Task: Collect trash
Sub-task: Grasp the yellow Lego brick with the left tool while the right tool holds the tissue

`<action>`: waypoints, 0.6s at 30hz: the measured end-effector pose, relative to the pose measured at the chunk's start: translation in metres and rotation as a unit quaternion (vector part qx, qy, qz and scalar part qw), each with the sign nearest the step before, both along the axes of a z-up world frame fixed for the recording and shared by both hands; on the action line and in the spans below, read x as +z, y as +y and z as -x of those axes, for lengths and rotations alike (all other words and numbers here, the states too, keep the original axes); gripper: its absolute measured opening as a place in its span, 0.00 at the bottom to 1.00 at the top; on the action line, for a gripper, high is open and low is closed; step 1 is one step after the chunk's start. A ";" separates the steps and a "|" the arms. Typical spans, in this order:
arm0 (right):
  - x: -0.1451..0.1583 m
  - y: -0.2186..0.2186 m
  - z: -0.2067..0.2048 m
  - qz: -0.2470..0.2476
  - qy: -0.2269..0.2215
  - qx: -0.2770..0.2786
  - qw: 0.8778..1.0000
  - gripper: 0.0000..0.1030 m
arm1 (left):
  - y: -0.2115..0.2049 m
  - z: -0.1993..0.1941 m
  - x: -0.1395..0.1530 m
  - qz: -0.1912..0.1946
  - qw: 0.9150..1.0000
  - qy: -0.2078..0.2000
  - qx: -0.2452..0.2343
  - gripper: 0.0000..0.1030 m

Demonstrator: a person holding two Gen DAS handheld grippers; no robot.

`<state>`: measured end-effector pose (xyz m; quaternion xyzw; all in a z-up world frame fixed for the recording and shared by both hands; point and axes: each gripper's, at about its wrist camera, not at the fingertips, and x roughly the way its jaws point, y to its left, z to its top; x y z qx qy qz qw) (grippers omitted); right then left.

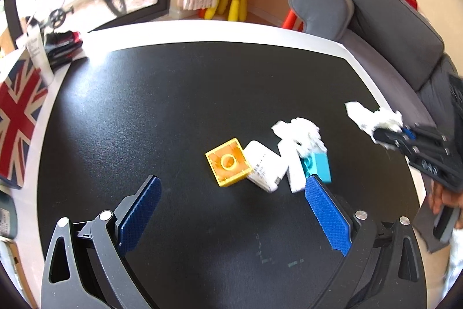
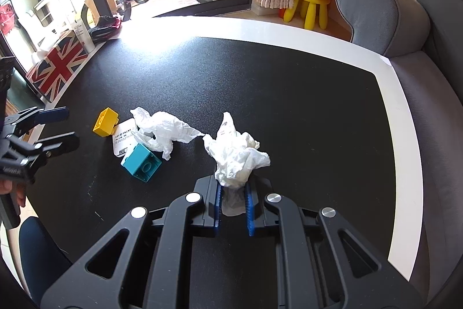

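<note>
The right hand-held gripper (image 2: pixel 233 201) is clamped on a crumpled tissue (image 2: pixel 235 155). The left hand-held gripper (image 1: pixel 231 210) is fully open and empty above the counter (image 1: pixel 173 94), near a second tissue (image 1: pixel 301 132).

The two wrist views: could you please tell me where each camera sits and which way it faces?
Left wrist: on the left claw, tilted down at the table; open pads, yellow brick, right claw.
Right wrist: on the right claw, tilted down; pads shut on a tissue, left claw.
Shared: yellow brick, blue brick, loose tissue.
</note>
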<state>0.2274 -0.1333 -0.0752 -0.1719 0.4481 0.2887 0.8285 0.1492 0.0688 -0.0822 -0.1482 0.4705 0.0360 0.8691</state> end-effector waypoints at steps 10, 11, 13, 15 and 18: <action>-0.002 -0.002 0.001 0.002 -0.002 -0.001 1.000 0.12 | 0.014 -0.020 -0.025 0.061 0.997 0.035 0.026 0.65; -0.002 -0.003 0.001 0.002 -0.002 -0.001 1.000 0.12 | 0.014 -0.020 -0.026 0.063 0.997 0.035 0.027 0.59; -0.003 -0.002 0.001 0.002 -0.003 -0.001 1.000 0.12 | 0.014 -0.021 -0.028 0.065 0.997 0.039 0.028 0.44; -0.003 -0.002 0.001 0.001 -0.004 0.000 1.000 0.12 | 0.013 -0.022 -0.029 0.067 0.997 0.040 0.026 0.35; -0.003 -0.001 0.002 0.000 -0.004 0.001 1.000 0.12 | 0.013 -0.022 -0.030 0.071 0.997 0.037 0.023 0.35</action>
